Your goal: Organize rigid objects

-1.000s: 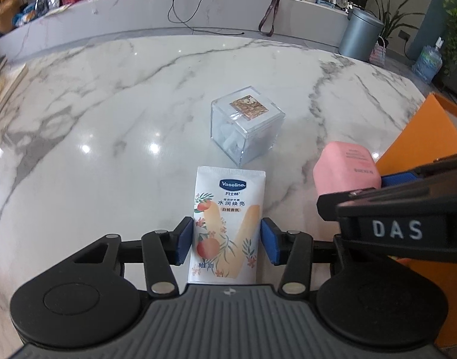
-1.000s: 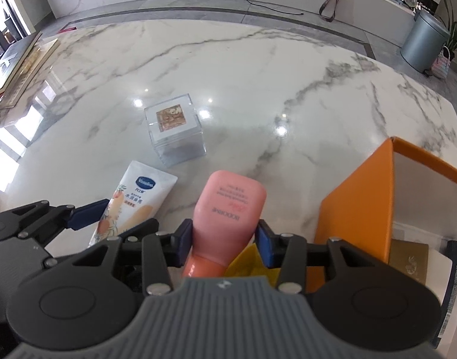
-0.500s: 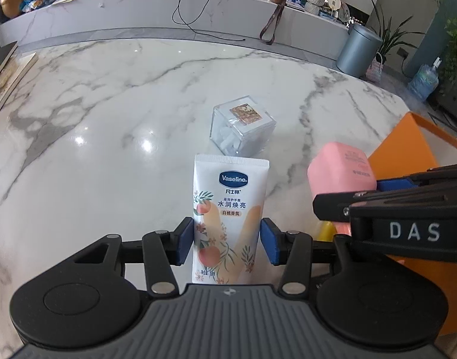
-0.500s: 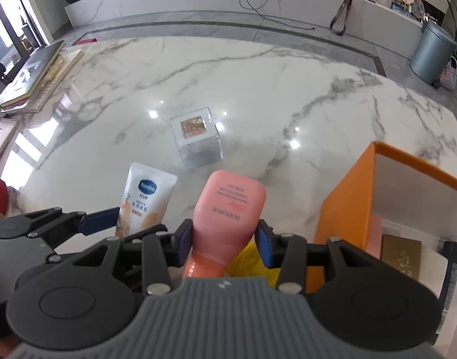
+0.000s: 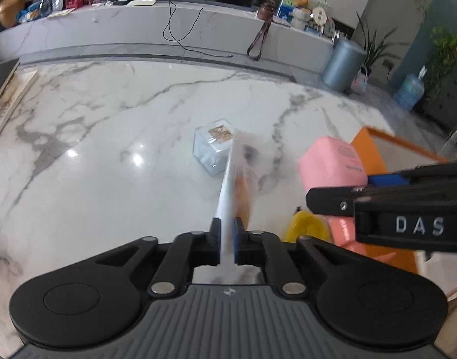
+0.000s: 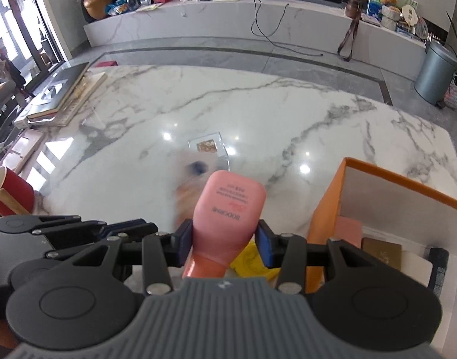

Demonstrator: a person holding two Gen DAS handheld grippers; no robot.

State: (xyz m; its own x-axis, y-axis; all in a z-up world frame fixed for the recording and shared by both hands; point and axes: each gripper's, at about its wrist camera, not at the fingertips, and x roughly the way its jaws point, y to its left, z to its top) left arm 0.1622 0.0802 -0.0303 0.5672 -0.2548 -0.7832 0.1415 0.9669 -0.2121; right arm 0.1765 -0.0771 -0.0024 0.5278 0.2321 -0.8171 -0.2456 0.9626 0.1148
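Left claw (image 5: 227,239): pressed together on the white hand-cream tube (image 5: 228,191), pinching it at its near end. The tube shows edge-on and motion-blurred in the left wrist view, sticking forward from the claw, off the tabletop (image 5: 108,155). In the right wrist view it is only a pale smear with a dark spot and an orange patch, left of the pink bottle; which way its printed face points cannot be told.

Right claw (image 6: 225,240): pinching the pink bottle (image 6: 229,209), blue pads on either side of its lower body. The flat end of the bottle points away from the camera and its label reads upside down. The bottle is held off the tabletop, just left of the orange box (image 6: 327,209).

Orange box: open at the top, standing at the right edge of the tabletop. Inside it, a gold-brown flat box (image 6: 380,252), a pink item (image 6: 349,230) and a dark cylinder (image 6: 437,269) are partly visible.

Clear cube box (image 5: 212,149): rests on the tabletop beyond both claws, with a gold-patterned label on its top. The tube partly covers it in the left wrist view.

Yellow object (image 5: 306,229): low, between the two claws; identity unclear.

Red cup (image 6: 10,191): far left edge, with a wooden stick leaning in it.
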